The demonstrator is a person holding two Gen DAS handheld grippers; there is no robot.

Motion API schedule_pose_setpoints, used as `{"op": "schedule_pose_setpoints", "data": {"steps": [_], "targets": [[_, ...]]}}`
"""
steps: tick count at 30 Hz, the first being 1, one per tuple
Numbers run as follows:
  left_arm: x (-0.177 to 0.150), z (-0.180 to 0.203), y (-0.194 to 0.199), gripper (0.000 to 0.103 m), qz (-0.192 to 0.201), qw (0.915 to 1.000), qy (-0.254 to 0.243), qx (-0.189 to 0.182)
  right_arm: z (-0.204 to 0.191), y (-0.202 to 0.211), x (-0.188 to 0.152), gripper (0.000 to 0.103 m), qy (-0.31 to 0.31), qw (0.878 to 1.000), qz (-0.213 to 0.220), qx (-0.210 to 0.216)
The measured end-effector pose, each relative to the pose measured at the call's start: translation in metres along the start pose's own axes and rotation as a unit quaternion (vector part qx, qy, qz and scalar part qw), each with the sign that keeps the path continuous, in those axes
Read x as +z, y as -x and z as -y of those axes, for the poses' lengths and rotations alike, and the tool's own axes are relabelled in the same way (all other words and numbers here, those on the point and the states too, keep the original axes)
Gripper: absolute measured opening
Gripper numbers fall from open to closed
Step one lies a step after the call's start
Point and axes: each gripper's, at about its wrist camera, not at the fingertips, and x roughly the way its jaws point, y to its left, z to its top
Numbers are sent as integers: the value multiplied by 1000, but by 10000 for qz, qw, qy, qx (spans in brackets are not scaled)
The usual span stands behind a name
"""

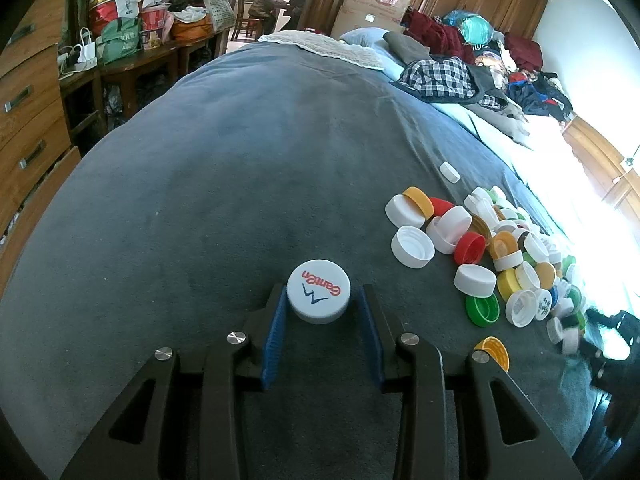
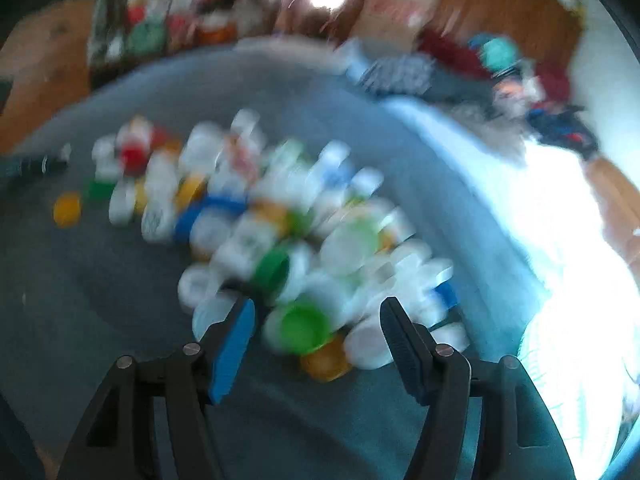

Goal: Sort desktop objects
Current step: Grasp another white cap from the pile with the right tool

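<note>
A white cap [image 1: 319, 296] with red "GanTen" lettering rests top up on the grey blanket [image 1: 240, 184]. It lies between the blue-padded fingertips of my left gripper [image 1: 322, 292]. The left pad [image 1: 276, 332] sits against its rim and a narrow gap shows at the right pad, so the jaws stand slightly open. A heap of white, yellow, red and green bottle caps [image 1: 500, 248] lies to the right. In the blurred right wrist view, my right gripper [image 2: 319, 304] is open over the near end of that heap [image 2: 280, 220], a green cap [image 2: 300, 328] between its fingers untouched.
A lone white cap [image 1: 450, 172] lies beyond the heap and a yellow cap [image 1: 494, 350] lies near my left gripper's right arm. Piled clothes [image 1: 460, 60] cover the far right of the bed. Wooden drawers [image 1: 28, 120] and a bench with bags [image 1: 132, 28] stand to the left.
</note>
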Motion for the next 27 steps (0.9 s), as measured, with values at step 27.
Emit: {"op": "schedule_pose_setpoints", "data": {"steps": [27], "targets": [[3, -1, -1, 34, -4, 10000, -1, -75, 2, 40, -22, 75, -295, 9956, 481, 748]]}}
